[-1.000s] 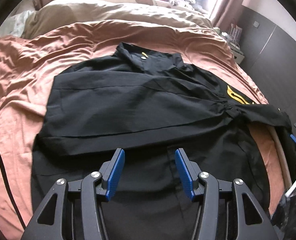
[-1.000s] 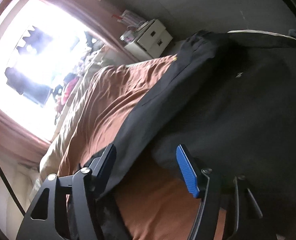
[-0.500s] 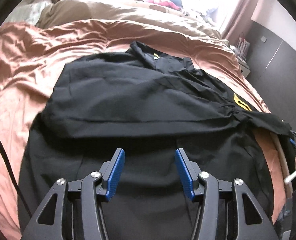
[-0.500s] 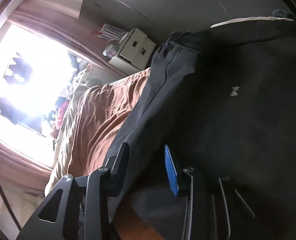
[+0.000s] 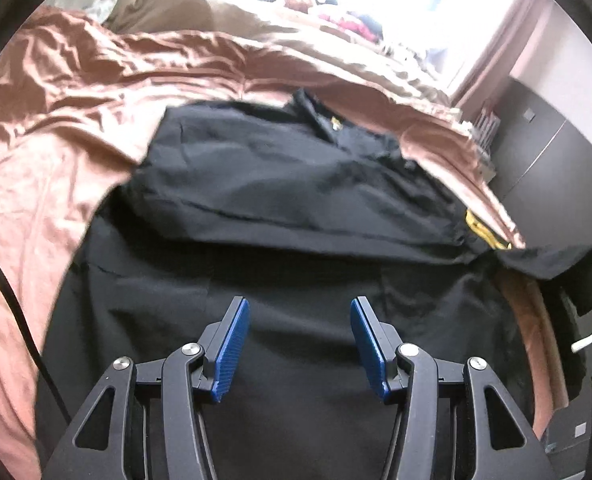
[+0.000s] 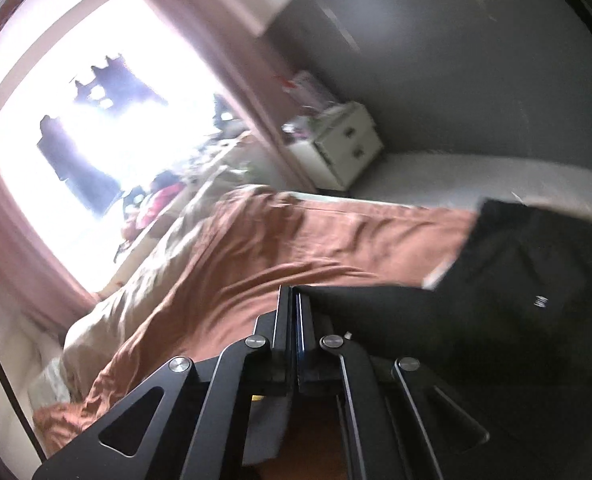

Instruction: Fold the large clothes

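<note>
- black garment (image 5: 296, 200): spread on the pink bedspread (image 5: 56, 160) ahead of and beneath the left claw (image 5: 299, 344), laid flat for folding.
- left claw: jaws parted, nothing held, poised over the hem.
- right claw (image 6: 295, 320): jaws just closed, clamped on the sleeve (image 6: 375, 308), judged raised to fold inward.

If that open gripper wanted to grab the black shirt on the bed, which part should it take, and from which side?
Probably the near hem of the black shirt, taken from the near edge of the bed. The cloth lies flat and broad, so only an edge gives the left gripper a fold to pinch. Its jaws hang open above that end. The right gripper has just closed on the sleeve side.
</note>
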Tool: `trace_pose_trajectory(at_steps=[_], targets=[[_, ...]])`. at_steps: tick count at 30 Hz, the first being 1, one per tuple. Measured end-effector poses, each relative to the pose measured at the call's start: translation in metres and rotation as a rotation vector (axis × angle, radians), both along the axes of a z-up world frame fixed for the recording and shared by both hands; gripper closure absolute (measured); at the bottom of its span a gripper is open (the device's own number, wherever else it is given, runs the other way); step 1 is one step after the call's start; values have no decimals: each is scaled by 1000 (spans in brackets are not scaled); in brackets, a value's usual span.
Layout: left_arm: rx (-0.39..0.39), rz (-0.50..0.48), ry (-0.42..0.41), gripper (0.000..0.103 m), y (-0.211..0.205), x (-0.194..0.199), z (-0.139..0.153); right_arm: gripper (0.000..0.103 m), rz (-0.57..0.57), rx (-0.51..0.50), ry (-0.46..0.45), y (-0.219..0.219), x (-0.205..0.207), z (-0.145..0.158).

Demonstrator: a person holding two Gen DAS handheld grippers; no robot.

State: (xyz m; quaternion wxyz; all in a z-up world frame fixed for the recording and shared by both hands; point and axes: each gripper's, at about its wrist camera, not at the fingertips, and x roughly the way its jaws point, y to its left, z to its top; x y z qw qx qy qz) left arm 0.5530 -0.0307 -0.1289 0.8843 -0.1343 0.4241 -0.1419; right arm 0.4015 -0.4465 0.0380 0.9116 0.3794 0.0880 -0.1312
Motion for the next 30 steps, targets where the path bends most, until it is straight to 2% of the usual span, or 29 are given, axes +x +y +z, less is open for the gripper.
trace_pose_trajectory(at_steps=[4,9,19,23,30], targets=[[-21,8,-26,48,12,-9,10,103,71,-86,-22,51,1,36],[-35,4,-22,48,22,-12,9,103,164,-142,-49,116,10,74],[-146,71,-29,48,61,-11,15,103,316,-223,-81,201,31,121],[-188,101,-26,48,75,-12,16,103,382,-239,-91,216,56,126],[-231,133,-32,48,93,-11,19,103,537,-243,-88,252,94,116]])
